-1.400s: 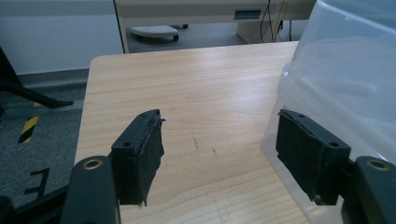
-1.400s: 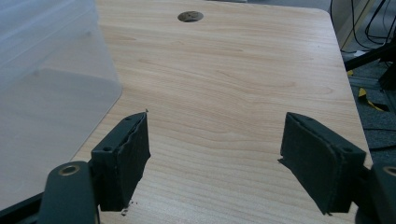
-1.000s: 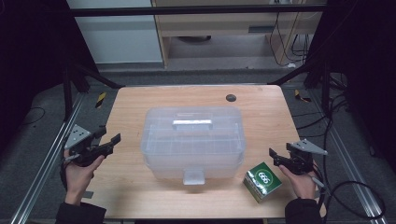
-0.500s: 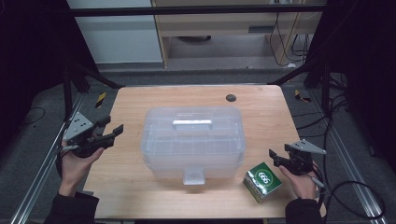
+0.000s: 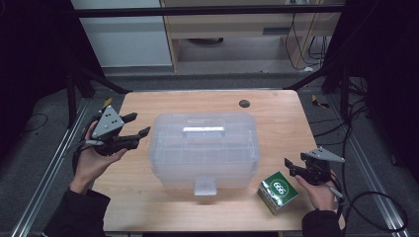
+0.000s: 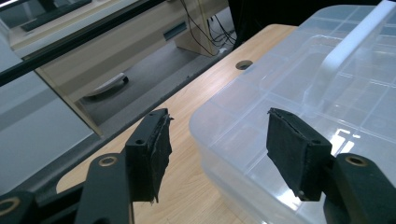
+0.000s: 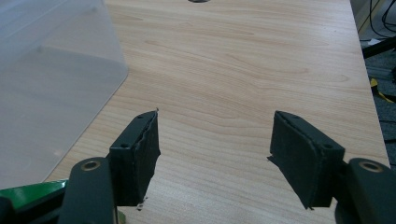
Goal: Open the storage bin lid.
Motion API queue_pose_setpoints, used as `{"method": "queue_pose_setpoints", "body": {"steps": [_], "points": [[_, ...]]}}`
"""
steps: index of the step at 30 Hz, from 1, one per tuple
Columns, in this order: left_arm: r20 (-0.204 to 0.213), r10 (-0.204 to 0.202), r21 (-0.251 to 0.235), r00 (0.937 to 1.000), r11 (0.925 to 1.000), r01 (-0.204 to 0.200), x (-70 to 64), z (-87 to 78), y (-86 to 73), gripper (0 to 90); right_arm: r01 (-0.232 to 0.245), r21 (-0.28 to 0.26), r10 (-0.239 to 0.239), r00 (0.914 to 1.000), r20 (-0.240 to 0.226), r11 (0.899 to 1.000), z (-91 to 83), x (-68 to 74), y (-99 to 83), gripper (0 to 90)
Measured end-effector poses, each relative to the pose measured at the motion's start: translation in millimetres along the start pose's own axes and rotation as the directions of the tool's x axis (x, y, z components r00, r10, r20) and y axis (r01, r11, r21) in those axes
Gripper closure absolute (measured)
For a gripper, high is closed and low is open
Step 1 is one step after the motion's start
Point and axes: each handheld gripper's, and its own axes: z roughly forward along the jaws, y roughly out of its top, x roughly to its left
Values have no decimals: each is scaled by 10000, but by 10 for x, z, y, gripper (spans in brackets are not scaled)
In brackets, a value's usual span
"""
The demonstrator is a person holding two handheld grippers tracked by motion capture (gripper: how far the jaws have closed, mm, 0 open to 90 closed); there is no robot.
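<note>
**Left gripper lifted toward the clear box**

Since the earlier frames the left gripper (image 5: 132, 129) has risen and moved up along the bench (image 5: 276, 111), closing on the clear plastic box (image 5: 205, 148). Its fingers (image 6: 149, 151) are spread apart, holding nothing; the box's near corner lies between and just beyond them (its white handle (image 6: 348, 51) farther off). The right gripper (image 5: 291, 168) rests by the green carton (image 5: 279, 191), fingers (image 7: 137, 154) released over bare wood, the carton just beside its left finger.

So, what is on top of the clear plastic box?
The clear plastic box has its lid on, with a white handle lying flat on it. Nothing else rests there. The frosted walls blur whatever may be inside.
</note>
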Motion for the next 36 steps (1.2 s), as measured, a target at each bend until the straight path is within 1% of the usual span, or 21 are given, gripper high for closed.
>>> {"method": "queue_pose_setpoints", "body": {"steps": [2, 6, 7, 8, 9, 10, 13, 16, 19, 20, 21, 22, 24, 25, 28, 29, 30, 33, 34, 35, 36], "points": [[225, 267, 209, 9994, 9994, -272, -9, 53, 44, 386, -24, 6, 24, 10000, 5, 10000, 3, 0, 2, 326], [321, 718, 539, 9969, 9958, -735, -7, 76, 89, 385, -56, 54, 57, 10000, -61, 10000, 6, 7, 5, 325], [351, 805, 572, 9961, 9950, -824, -10, 79, 104, 383, 21, 64, -21, 10000, -22, 10000, 15, 5, 1, 325], [440, 1092, 449, 9930, 9928, -1111, -7, 98, 142, 382, 20, 83, -20, 10000, -29, 10000, 18, 4, 1, 325], [437, 999, 625, 9940, 9928, -1025, -19, 85, 152, 381, 18, 84, -17, 10000, -25, 10000, 19, 5, 1, 326], [437, 999, 625, 9940, 9928, -1025, -19, 85, 152, 381, 18, 84, -17, 10000, -25, 10000, 19, 5, 1, 326], [526, 1164, 686, 9918, 9904, -1199, -31, 82, 190, 386, 43, 88, -43, 10000, 27, 10000, 20, 11, 5, 326], [641, 1549, 899, 9859, 9830, -1603, -56, 97, 231, 386, -5, 57, 5, 10000, -15, 10000, 13, 12, 19, 335], [735, 1714, 964, 9825, 9793, -1780, -75, 110, 261, 385, -2, 97, 2, 10000, -23, 10000, 12, 12, 25, 345], [764, 1854, 978, 9797, 9764, -1924, -87, 117, 280, 385, -39, 93, 39, 10000, -62, 9999, 10, 14, 27, 354], [855, 2079, 1023, 9744, 9710, -2161, -120, 134, 318, 385, -124, 126, 126, 9998, -166, 9998, 10, 20, 29, 369], [891, 2188, 1031, 9717, 9683, -2275, -138, 144, 337, 385, -23, 130, 25, 9999, -131, 9999, 18, 17, 27, 374], [1004, 2412, 1122, 9653, 9612, -2518, -171, 164, 375, 385, -101, 208, 105, 9997, -203, 9997, 20, 29, 30, 386], [1004, 2412, 1122, 9653, 9612, -2518, -171, 164, 375, 385, -101, 208, 105, 9997, -203, 9997, 20, 29, 30, 386], [1146, 2744, 1220, 9548, 9499, -2876, -218, 201, 427, 385, 7, 220, -2, 9997, -230, 9998, 29, 29, 31, 398], [1217, 2856, 1331, 9506, 9444, -3008, -250, 228, 459, 385, 15, 241, -8, 9997, -256, 9997, 31, 30, 32, 404], [1217, 2856, 1331, 9506, 9444, -3008, -250, 228, 459, 386, 37, 252, -31, 9997, -256, 9997, 32, 28, 32, 406], [1326, 3122, 1461, 9407, 9326, -3301, -287, 272, 512, 386, -54, 295, 63, 9996, -289, 9996, 29, 30, 33, 409], [1440, 3322, 1523, 9321, 9233, -3526, -313, 298, 547, 390, -55, 314, 65, 9995, -311, 9995, 29, 32, 34, 418], [1475, 3339, 1510, 9310, 9226, -3549, -331, 313, 558, 391, -51, 333, 62, 9994, -329, 9994, 29, 35, 34, 422], [1519, 3393, 1601, 9283, 9184, -3619, -347, 326, 574, 392, 29, 325, -19, 9995, -316, 9995, 31, 35, 34, 426]]}}
